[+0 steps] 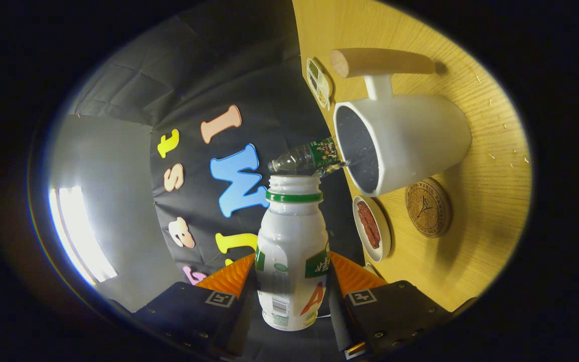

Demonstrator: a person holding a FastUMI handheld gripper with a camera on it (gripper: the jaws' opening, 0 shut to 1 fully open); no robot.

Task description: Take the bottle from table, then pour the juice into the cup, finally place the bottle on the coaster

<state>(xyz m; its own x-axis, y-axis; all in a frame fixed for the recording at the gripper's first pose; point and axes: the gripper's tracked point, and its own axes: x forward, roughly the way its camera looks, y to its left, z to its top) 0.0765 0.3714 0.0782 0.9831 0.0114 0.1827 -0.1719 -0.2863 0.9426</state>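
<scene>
The white juice bottle (292,251) with a green neck ring is held between the gripper (289,274) fingers, both pressed against its sides. The whole view is rolled sideways, and the bottle's open mouth sits just beside the rim of the white cup (400,146) with its wooden handle. A cork coaster (428,207) is seen on the wooden table (470,251) right next to the cup, with a small dish (371,229) nearby. A clear plastic bottle (302,158) is seen beyond the mouth.
</scene>
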